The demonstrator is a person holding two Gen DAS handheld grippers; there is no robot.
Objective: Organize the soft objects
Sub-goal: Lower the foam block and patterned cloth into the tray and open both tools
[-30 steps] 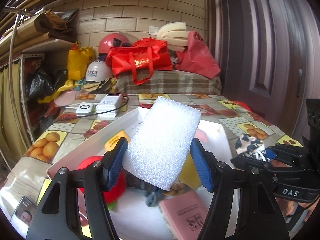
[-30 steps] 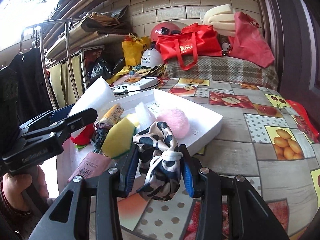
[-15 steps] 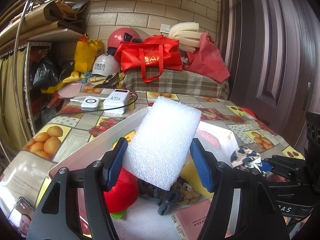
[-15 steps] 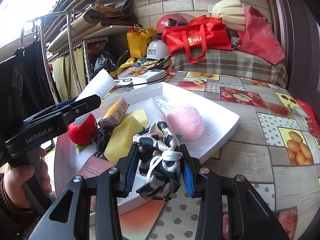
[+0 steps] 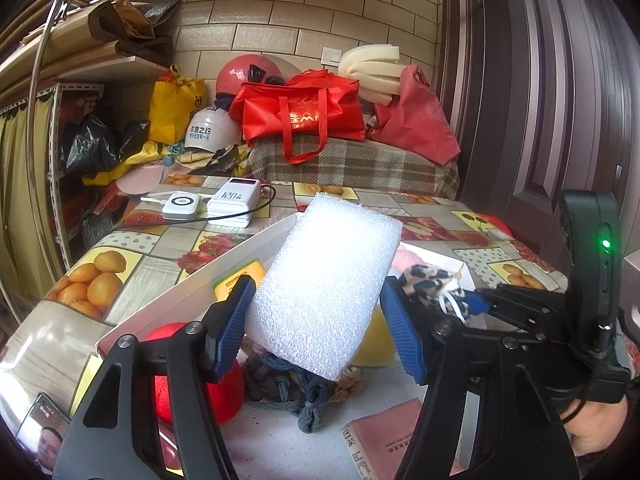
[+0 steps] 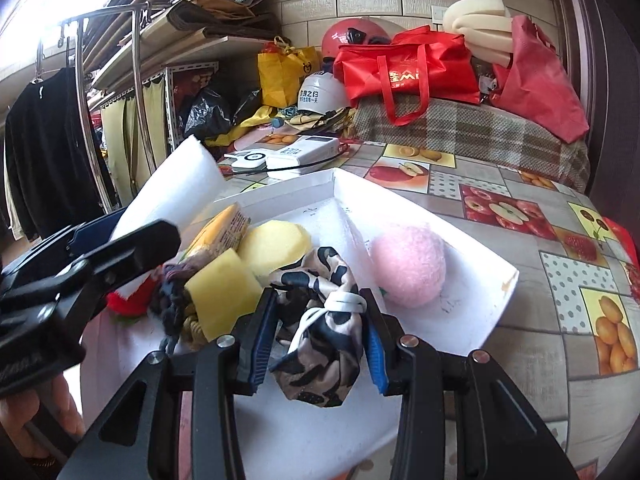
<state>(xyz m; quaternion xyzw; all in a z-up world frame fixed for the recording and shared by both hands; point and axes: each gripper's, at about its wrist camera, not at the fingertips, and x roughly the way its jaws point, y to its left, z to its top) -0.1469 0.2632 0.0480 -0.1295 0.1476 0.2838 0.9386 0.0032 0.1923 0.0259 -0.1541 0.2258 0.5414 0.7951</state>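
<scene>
My left gripper (image 5: 320, 332) is shut on a white foam block (image 5: 326, 284) and holds it above the white tray (image 5: 180, 300). My right gripper (image 6: 316, 340) is shut on a leopard-print cloth scrunchie (image 6: 320, 324) over the tray's (image 6: 472, 320) near part. In the tray lie a pink fluffy ball (image 6: 408, 270), yellow sponges (image 6: 228, 292), a red plush (image 5: 220, 384), a dark knotted rope (image 5: 296, 388) and a yellow packet (image 6: 224, 232). The right gripper with the scrunchie (image 5: 432, 284) shows in the left wrist view.
A pink booklet (image 5: 392, 444) lies at the tray's near edge. Power banks with a cable (image 5: 236, 202) sit on the fruit-print tablecloth (image 6: 560, 280) behind the tray. A phone (image 5: 44, 436) lies at the near left. Red bags (image 5: 304, 112) and helmets are piled at the back.
Both grippers have moved forward over the tray, still holding their items. The right gripper now carries the scrunchie above the tray instead of beside it.
</scene>
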